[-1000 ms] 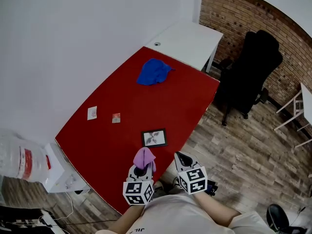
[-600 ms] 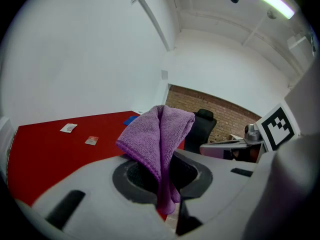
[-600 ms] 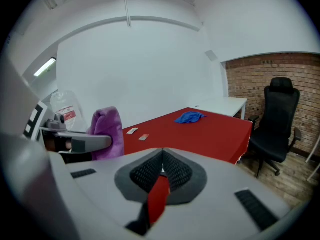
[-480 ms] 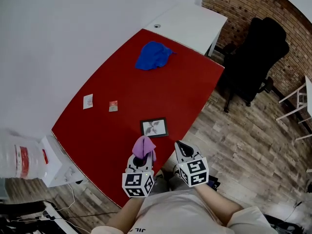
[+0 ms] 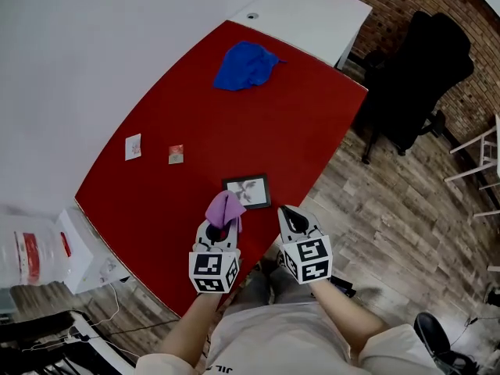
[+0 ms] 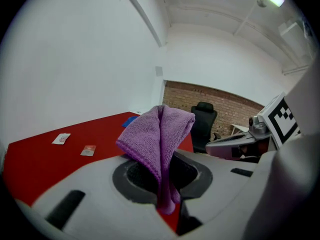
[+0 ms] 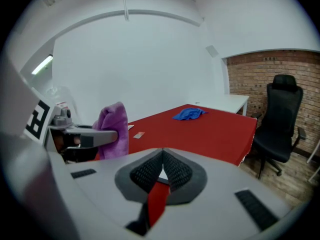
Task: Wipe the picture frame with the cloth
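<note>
Find the frame [image 5: 247, 191] flat by the tabletop's [image 5: 273, 108] near edge, long side left to right, just beyond the cloth [image 5: 223, 207]. Cloth clamped in the left tool [image 5: 219, 228], the nearer one; probably calls for a short push far and slightly right. Right tool [image 5: 293, 221] closed on nothing, alongside.

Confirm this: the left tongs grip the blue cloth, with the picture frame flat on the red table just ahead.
Not blue: the left tongs grip the purple cloth, as the left gripper view shows. The blue cloth lies loose farther up the red table. The rest holds.
</note>
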Demonstrator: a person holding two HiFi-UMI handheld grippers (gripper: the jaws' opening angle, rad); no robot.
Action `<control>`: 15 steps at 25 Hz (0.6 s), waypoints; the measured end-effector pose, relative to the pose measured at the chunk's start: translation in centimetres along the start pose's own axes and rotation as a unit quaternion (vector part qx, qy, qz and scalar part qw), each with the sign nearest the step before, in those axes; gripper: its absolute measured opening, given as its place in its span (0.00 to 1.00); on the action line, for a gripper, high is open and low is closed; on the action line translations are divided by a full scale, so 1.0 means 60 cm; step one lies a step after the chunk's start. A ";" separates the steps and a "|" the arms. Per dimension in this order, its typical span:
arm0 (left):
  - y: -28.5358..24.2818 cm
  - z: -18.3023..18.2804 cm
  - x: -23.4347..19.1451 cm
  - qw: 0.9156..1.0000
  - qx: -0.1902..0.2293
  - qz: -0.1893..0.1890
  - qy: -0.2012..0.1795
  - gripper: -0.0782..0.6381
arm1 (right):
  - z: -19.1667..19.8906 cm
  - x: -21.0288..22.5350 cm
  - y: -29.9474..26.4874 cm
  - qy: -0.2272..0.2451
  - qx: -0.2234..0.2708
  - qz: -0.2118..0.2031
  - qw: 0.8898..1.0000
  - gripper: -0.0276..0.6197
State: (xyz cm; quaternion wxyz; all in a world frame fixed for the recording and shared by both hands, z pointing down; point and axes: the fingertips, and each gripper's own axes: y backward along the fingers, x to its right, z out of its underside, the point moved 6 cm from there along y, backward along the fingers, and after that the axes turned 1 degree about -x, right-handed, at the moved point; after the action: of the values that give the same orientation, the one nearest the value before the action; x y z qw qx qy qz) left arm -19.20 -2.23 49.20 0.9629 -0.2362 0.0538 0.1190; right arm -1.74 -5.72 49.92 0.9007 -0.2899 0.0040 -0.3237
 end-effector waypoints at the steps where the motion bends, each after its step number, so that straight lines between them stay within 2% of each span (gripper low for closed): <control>1: -0.006 0.001 -0.004 1.000 -0.002 0.000 -0.002 0.20 | -0.001 0.001 -0.006 -0.002 0.001 0.001 1.000 0.05; 5: -0.032 0.005 -0.023 1.000 -0.018 -0.002 -0.023 0.20 | -0.001 0.002 -0.024 -0.005 -0.001 0.000 1.000 0.05; 7: -0.054 0.008 -0.038 0.997 -0.036 -0.003 -0.066 0.20 | 0.001 0.003 -0.030 -0.006 -0.004 -0.001 1.000 0.05; 9: -0.083 0.016 -0.052 0.990 -0.057 -0.001 -0.132 0.20 | 0.004 0.005 -0.035 -0.008 -0.007 -0.001 1.000 0.05; 11: -0.113 0.029 -0.064 0.975 -0.082 0.004 -0.205 0.20 | 0.007 0.004 -0.041 -0.011 -0.009 -0.002 1.000 0.05; 12: -0.128 0.035 -0.070 0.965 -0.095 0.007 -0.244 0.20 | 0.008 0.001 -0.044 -0.011 -0.010 -0.004 1.000 0.05; 15: -0.172 0.050 -0.084 0.924 -0.140 0.016 -0.357 0.20 | 0.014 -0.011 -0.051 -0.014 -0.012 -0.010 1.000 0.05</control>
State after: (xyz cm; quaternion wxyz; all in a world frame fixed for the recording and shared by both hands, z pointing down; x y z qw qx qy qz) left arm -21.32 -10.72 57.24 0.8736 -0.3094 -0.3064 0.2175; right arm -3.86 -6.81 52.08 0.8938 -0.3050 -0.0081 -0.3286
